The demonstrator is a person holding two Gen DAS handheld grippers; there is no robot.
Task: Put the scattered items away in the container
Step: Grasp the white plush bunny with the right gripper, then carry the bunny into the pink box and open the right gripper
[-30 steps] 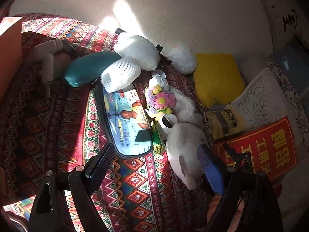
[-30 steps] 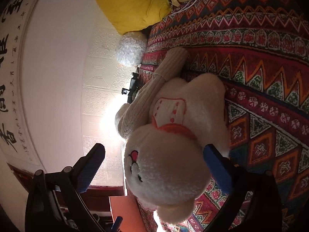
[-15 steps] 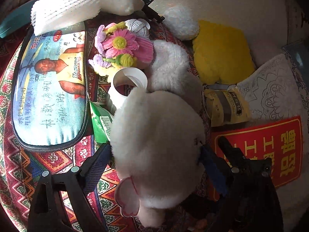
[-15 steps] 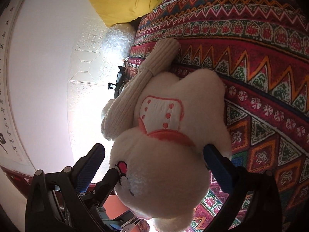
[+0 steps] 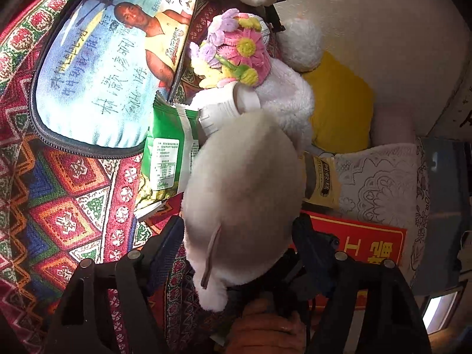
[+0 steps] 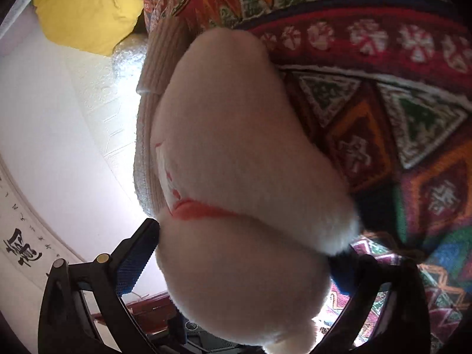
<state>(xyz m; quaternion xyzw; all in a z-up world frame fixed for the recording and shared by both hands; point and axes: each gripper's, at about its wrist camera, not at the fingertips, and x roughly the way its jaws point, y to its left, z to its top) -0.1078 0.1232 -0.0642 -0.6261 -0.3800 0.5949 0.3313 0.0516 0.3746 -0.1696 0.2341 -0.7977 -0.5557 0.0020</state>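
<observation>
Both grippers have moved in close. The left gripper [image 5: 239, 236] now squeezes a fluffy white toy [image 5: 242, 194] that lay apart a moment ago. The right gripper [image 6: 242, 253] pinches a soft white bear [image 6: 236, 177] with a red collar, above the bumpy woven cloth [image 6: 413, 118]. No container shows yet, so both must still be carried.
</observation>
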